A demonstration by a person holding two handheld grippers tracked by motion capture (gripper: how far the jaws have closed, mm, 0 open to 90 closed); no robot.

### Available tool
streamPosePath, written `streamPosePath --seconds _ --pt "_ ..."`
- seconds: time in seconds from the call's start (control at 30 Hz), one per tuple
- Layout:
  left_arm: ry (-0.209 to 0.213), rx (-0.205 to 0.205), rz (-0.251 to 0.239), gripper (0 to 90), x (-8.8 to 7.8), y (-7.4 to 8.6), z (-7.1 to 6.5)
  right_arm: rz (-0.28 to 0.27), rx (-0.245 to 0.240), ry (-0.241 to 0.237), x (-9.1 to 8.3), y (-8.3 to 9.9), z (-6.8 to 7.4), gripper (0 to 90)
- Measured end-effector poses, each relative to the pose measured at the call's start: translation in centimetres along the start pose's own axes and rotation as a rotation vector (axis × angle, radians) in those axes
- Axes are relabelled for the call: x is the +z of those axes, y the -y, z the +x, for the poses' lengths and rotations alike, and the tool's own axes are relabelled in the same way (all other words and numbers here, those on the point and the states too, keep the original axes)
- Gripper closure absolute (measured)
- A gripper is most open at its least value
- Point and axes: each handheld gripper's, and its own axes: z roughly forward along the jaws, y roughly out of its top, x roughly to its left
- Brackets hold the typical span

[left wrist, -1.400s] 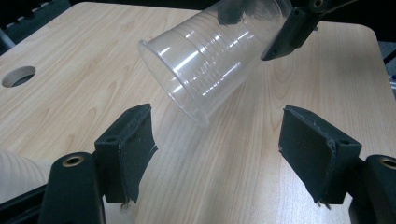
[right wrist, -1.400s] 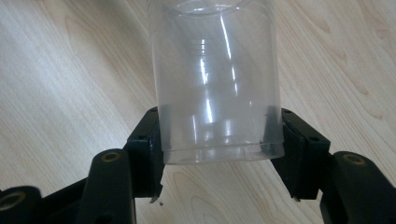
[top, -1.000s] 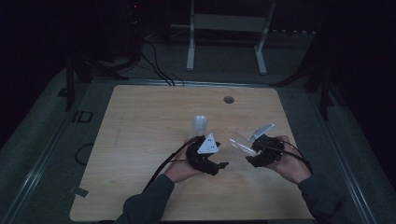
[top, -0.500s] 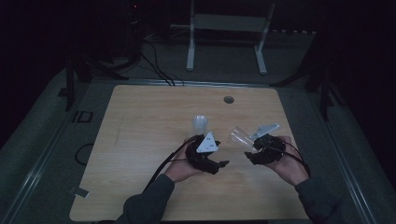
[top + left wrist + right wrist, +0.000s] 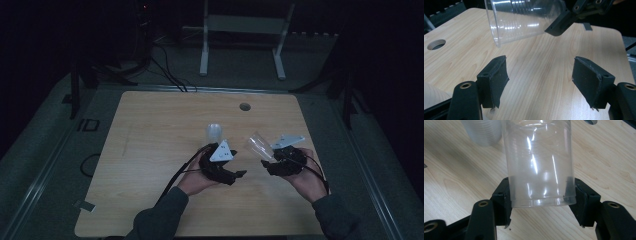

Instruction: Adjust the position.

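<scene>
Dim light leaves most of the room black; past the far edge of the pale wooden table [image 5: 150, 150] a white metal stand [image 5: 240, 30] and loose cables sit on grey carpet, and a round cable hole [image 5: 245, 106] shows near the table's upper edge.

Right of centre in the high view, the right gripper [image 5: 272, 162] pinches a clear plastic cup [image 5: 540, 162] by its rim end. The cup is lifted off the wood and tilted toward the upper left, probably so it can be carried over to the stack of cups [image 5: 214, 134] standing upside down at mid-table.

The left gripper [image 5: 220, 155] sits just below that stack. Its jaws have just been closing a little, yet they stand apart with bare wood between them, perhaps readying to steady the stack.
</scene>
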Motion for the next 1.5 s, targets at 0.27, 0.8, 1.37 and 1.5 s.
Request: streamPosePath --seconds 0.27,0.8,1.37,1.5 --pt "0.003 -0.016 -0.023 28.0 -0.1 -0.2 0.0 -0.067 0.042 0.021 -0.2 0.5 0.1 41.7" --pt "0.013 -0.032 -0.039 28.0 -0.1 -0.3 0.2 -0.184 0.107 0.067 0.0 1.2 1.0 41.6" --pt "0.017 -0.058 -0.048 28.0 0.0 -0.6 0.4 -0.253 0.167 0.102 0.1 1.5 1.1 41.6" --pt "0.021 -0.065 -0.050 28.0 0.0 -0.9 0.4 -0.267 0.179 0.105 0.1 1.6 1.2 41.6"
